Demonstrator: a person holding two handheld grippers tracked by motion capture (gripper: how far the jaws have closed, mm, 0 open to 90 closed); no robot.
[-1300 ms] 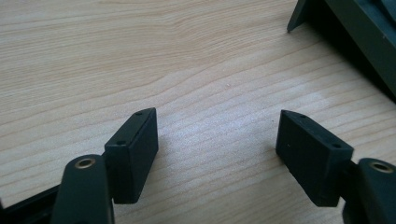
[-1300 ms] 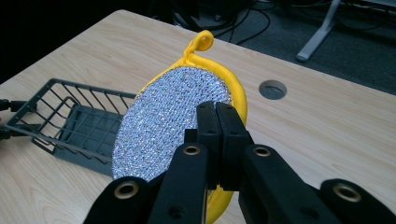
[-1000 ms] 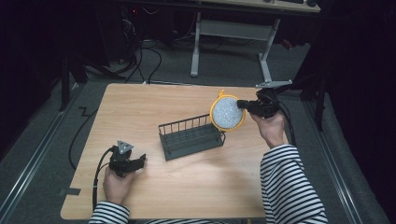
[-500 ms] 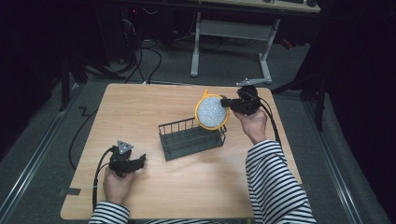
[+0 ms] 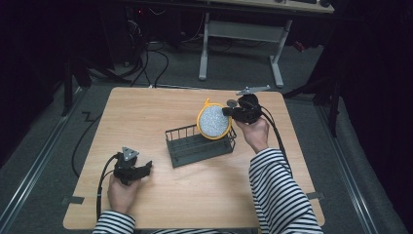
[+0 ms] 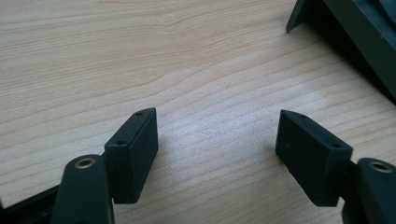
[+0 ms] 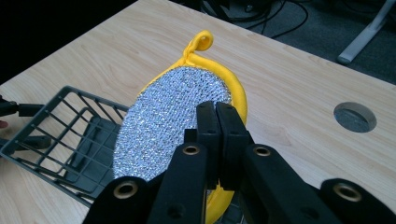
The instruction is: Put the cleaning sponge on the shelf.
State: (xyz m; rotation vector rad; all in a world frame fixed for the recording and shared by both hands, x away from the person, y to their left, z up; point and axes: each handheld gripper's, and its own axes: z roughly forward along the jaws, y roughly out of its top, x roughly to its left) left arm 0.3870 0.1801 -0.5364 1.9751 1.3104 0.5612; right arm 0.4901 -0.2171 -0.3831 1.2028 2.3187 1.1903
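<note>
Item 1. Left tool (image 5: pixel 142 168): black, two-jaw, held low over the tabletop (image 5: pixel 146 112) near its front-left corner. The left hand (image 5: pixel 122 191) grips it from behind, striped sleeve entering at the front edge; a black cable loops off toward the left edge. A grey three-cornered plate sits on top. The left gripper view (image 6: pixel 217 151) has the jaws spread wide with bare wood grain between them, pinching nothing; a dark corner of the rack (image 6: pixel 359 37) enters at its upper right.

Item 2. Wire rack (image 5: pixel 197 146): dark grey, rectangular, open-topped, standing at the middle of the tabletop, long side running slightly askew to the front edge. The right gripper view shows its barred wall and slotted floor (image 7: pixel 60 140).

Item 3. Scrubbing pad (image 5: pixel 213 121): round, silver mesh face, yellow rim with a yellow hanging loop at the top. It is held on edge, above the right end of the rack. The mesh weave and loop are plain in the right gripper view (image 7: pixel 173 121).

Item 4. Right tool (image 5: pixel 229 111): black, pressed together on the pad's rim, jaws pointing left (image 7: pixel 219 135). The right hand (image 5: pixel 253 132) is raised, striped forearm reaching in from the front-right corner.

Item 5. Round cable hole (image 7: pixel 355 116) in the tabletop, toward the far edge.

No readable writing or brand marks on any item.
</note>
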